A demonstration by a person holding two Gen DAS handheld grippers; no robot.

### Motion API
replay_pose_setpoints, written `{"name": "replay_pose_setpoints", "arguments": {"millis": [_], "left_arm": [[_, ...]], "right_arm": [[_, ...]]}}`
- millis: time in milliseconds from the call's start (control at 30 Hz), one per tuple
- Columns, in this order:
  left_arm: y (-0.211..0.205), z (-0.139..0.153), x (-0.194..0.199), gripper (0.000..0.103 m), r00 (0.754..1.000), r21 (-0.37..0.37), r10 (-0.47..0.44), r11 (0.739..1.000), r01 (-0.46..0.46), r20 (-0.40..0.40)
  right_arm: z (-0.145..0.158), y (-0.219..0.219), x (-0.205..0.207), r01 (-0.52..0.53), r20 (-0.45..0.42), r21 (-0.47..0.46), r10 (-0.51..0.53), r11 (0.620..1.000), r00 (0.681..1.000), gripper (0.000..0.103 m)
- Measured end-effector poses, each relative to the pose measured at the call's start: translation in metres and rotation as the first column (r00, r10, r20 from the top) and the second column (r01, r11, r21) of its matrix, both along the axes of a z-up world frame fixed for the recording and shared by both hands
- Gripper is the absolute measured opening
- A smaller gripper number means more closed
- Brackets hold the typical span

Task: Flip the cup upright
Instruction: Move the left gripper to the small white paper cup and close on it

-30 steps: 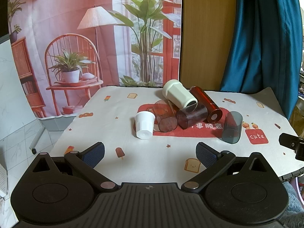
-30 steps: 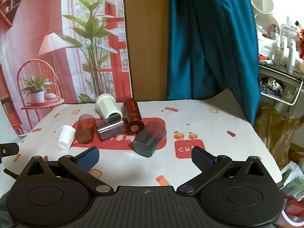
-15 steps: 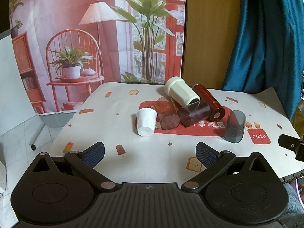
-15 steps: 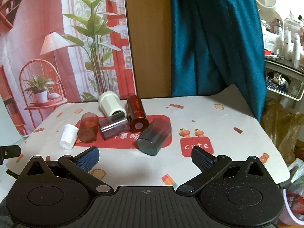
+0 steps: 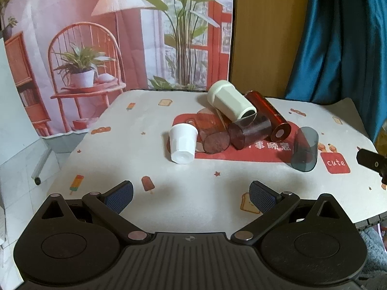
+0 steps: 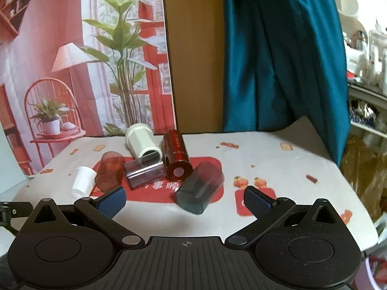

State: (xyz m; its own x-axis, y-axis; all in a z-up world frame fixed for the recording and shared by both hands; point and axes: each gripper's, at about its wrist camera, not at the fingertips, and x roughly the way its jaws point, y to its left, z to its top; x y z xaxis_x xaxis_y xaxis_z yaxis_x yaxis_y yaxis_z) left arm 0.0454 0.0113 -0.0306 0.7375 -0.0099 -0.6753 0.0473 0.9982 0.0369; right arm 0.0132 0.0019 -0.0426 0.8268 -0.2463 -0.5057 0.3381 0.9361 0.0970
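Six cups lie tipped in a cluster on the bench (image 5: 193,205), none yet upright. From the left gripper (image 5: 191,194), fingers released and empty, the small white cup (image 5: 182,142) lies at 12 o'clock, touching the amber cup (image 5: 214,133). From the right gripper (image 6: 185,199), fingers likewise spread and holding nothing, the grey cup (image 6: 199,188) lies just ahead at 12 o'clock, with the red cup (image 6: 176,155), the purple cup (image 6: 146,171) and the large cream cup (image 6: 142,142) beyond at 11 o'clock. We judge that nudging any one cup could roll its neighbours, and that smooth round walls may slip from a shallow grasp.
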Motion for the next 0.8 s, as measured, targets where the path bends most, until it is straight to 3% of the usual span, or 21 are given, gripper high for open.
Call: {"name": "replay_pose_setpoints", "arguments": {"millis": [300,467,633,800], "left_arm": [[0.017,-0.017,0.057,0.103,0.999,0.023,0.046,0.999,-0.046,-0.007],[0.023,-0.037,0.106,0.103,0.998,0.034,0.054,0.998,-0.054,0.018],[0.02,-0.074,0.166,0.101,0.996,0.105,0.057,0.993,-0.05,-0.065],[0.01,-0.1,0.195,0.095,0.992,0.166,0.028,0.986,-0.007,-0.123]], "right_arm": [[-0.014,-0.009,0.038,-0.008,0.005,0.026,0.008,1.0,1.0,0.103],[-0.03,-0.006,0.045,-0.024,-0.043,0.028,0.025,0.999,0.999,0.103],[-0.041,-0.005,0.046,-0.021,-0.076,0.037,0.023,0.999,0.997,0.103],[-0.048,-0.013,0.044,-0.013,-0.089,0.055,0.017,0.998,0.996,0.103]]}}
